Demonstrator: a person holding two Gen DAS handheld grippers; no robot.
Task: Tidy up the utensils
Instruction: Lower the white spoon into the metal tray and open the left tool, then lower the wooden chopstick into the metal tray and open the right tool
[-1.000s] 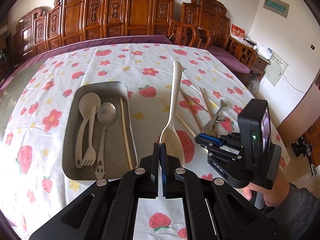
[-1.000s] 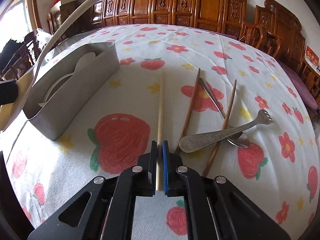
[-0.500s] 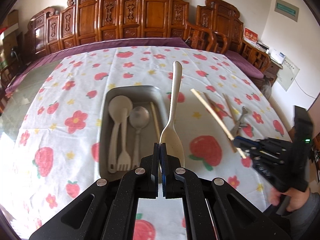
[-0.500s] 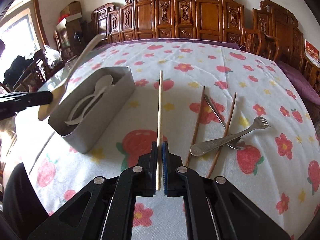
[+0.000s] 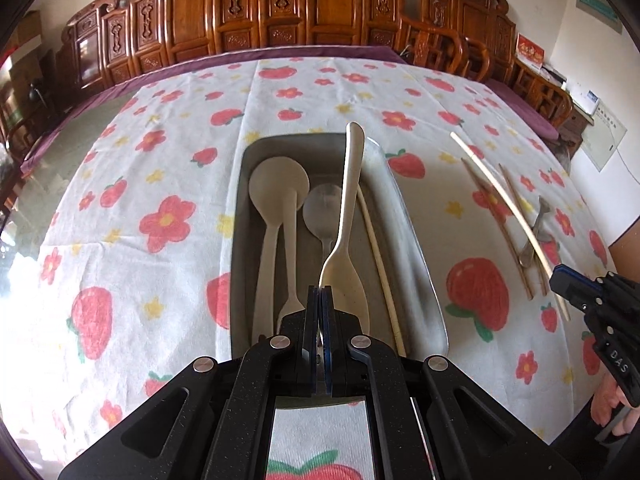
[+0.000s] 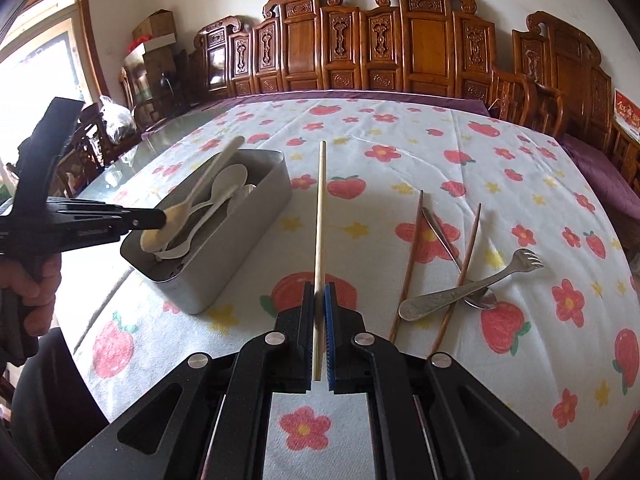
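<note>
Cream spoon [image 5: 347,216] and pale chopstick [image 6: 319,216], each jaw-clamped, point lengthwise away

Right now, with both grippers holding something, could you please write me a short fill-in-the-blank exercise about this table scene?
1. The left gripper is shut on a cream ____ held over the metal tray.
2. The right gripper is shut on a pale ____.
3. On the tablecloth, the metal fork lies across two brown ____.
4. Inside the tray, a pale chopstick lies along its ____ side.

Missing words: spoon; chopstick; chopsticks; right
</note>
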